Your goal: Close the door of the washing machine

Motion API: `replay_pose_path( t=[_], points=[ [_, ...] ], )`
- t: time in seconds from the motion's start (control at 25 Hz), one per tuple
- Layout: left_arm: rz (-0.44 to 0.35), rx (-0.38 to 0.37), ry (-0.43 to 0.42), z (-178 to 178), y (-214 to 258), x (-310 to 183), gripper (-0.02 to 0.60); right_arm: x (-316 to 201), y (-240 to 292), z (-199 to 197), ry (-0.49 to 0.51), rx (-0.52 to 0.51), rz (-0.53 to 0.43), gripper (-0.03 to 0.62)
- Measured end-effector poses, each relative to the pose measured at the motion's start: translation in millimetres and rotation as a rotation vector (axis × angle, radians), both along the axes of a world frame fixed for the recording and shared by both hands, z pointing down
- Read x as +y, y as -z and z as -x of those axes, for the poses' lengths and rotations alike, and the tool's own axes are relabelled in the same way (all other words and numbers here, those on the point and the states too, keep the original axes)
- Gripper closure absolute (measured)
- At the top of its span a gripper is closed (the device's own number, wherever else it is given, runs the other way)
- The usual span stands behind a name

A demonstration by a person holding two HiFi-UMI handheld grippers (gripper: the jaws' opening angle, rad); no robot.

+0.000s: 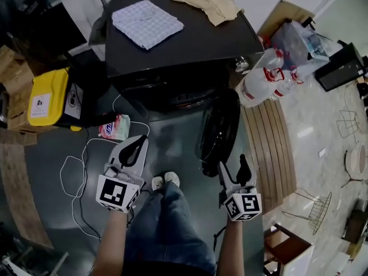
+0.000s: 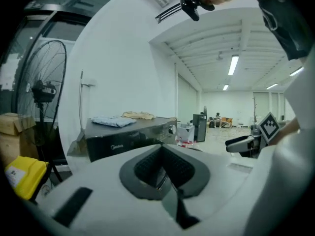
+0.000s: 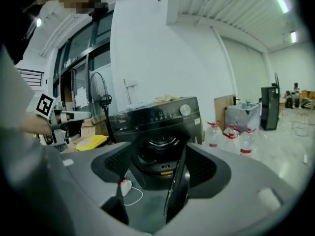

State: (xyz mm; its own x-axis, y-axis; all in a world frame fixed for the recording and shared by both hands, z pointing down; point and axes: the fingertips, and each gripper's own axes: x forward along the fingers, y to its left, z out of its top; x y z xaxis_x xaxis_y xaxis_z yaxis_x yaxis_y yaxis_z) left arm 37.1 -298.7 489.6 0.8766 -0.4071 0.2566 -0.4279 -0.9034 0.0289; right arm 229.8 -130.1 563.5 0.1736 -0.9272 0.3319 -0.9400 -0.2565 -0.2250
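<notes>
Faces washing machine (image 1: 172, 56), door (image 1: 221, 128) swung open at its front right. Holds left claw (image 1: 138, 145) pressed together, right claw (image 1: 233, 168) spread, empty, before it. Notes cable (image 1: 80, 171), packet (image 1: 115, 127) at its front left, bottles (image 1: 267, 76) at its right.

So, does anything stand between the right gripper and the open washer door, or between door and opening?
Nothing visible. The right gripper faces the door edge-on, and the gap back to the opening looks clear.

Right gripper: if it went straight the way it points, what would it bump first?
Probably the open washing machine door, standing edge-on right ahead of the right gripper, between its parted jaws. The drum opening lies behind it, though depth is hard to judge.
</notes>
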Motion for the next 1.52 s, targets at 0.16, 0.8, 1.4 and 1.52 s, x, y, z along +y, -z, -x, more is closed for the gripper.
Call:
replay_pose_path(
  t=[0.16, 0.8, 1.4, 1.52],
  points=[
    [0.026, -0.027, -0.065, -24.6, -43.4, 11.7, 0.583, 26.9, -66.1, 4.5, -0.038, -0.064, 0.053, 0.262],
    [0.105, -0.077, -0.141, -58.4, -160.3, 45.8, 0.583, 61.1, -232.0, -1.1, -0.048, -0.126, 0.205, 0.416],
    [0.135, -0.077, -0.013, -26.3, -153.4, 18.3, 0.583, 21.3, -232.1, 36.6, 0.080, -0.196, 0.257, 0.434],
    [0.139, -0.082, 0.021, -14.8, -150.9, 8.6, 0.583, 0.3, -229.4, 56.4, 0.147, -0.222, 0.261, 0.422]
  ],
)
